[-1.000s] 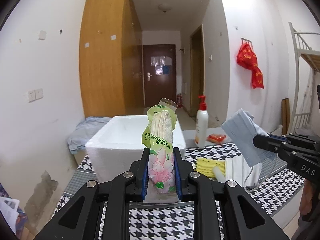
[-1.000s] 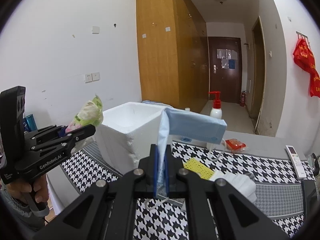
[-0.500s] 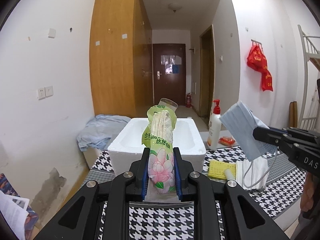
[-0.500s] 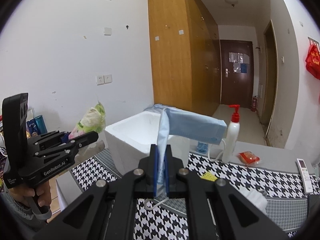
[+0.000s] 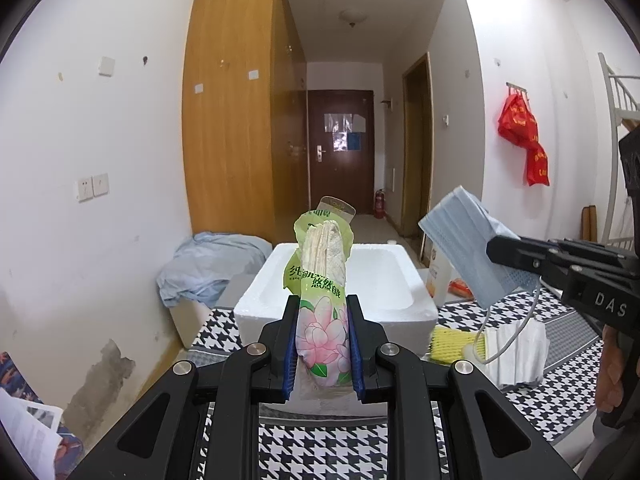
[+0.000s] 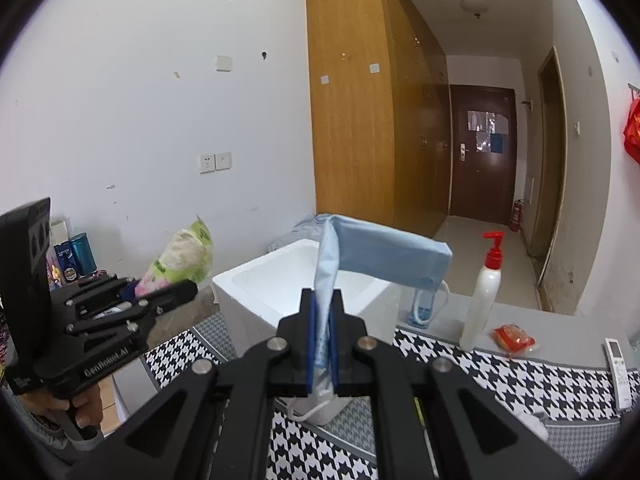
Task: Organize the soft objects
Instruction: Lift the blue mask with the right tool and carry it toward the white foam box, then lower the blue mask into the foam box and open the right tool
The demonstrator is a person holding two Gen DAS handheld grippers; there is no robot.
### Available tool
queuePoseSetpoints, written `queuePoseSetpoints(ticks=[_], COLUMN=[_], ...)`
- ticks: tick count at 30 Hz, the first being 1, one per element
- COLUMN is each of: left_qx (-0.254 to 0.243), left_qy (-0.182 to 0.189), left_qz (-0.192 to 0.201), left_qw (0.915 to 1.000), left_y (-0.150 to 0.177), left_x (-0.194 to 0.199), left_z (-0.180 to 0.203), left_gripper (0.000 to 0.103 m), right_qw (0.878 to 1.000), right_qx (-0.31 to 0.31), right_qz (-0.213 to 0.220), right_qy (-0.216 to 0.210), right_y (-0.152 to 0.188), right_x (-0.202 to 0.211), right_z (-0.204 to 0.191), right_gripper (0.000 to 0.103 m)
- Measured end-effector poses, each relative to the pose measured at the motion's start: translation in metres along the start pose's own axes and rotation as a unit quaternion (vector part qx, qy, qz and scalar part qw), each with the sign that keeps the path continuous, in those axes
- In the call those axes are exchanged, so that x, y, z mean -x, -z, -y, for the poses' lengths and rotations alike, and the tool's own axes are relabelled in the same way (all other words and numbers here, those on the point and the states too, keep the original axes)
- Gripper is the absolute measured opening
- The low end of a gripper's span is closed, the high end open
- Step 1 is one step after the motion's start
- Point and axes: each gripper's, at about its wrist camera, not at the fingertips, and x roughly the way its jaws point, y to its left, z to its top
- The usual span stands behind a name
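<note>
Gripping a tissue pack (image 5: 322,312), the left gripper (image 5: 322,344) has its jaws drawn in against the pack's flowered lower half, blue pads pressing both sides; the pack stands upright between them, its torn green top rising above the fingertips with the folded tissues showing. The right gripper (image 6: 320,340) has its jaws nearly together, clamped on one end of a blue mask (image 6: 384,256), whose body bends over to the right above the fingertips; a white ear loop (image 6: 308,410) hangs below the pads. In the left wrist view the right gripper enters from the right edge with the mask held out in the air, well above the houndstooth cloth (image 5: 320,452). Both loads are carried clear of the table, in front of a white foam box (image 5: 384,280) that stands open on the cloth. Just right of the box lie a yellow sponge (image 5: 450,338) and folded white masks (image 5: 516,350). A pump bottle (image 6: 484,292), a red packet (image 6: 512,336) and a remote (image 6: 618,360) rest at the far side of the table.
</note>
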Motion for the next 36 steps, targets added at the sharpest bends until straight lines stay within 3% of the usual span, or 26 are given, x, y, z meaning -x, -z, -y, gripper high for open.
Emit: queuePoseSetpoints(ticks=[16, 36], left_qx=[0.020, 0.035], left_qy=[-0.039, -0.053], left_qz=[-0.002, -0.014], left_qw=[0.9990, 0.9979], left_y=[0.001, 0.001], left_x=[-0.008, -0.022], left_z=[-0.017, -0.029], left_gripper=[0.023, 0.023], right_qw=[0.999, 0.997], right_qx=[0.025, 0.022], right_qz=[-0.019, -0.071], right_qy=[-0.019, -0.023], right_y=[-0.018, -0.023], right_x=[-0.035, -0.086], right_z=[-0.017, -0.019], right_gripper=[0.009, 0.009])
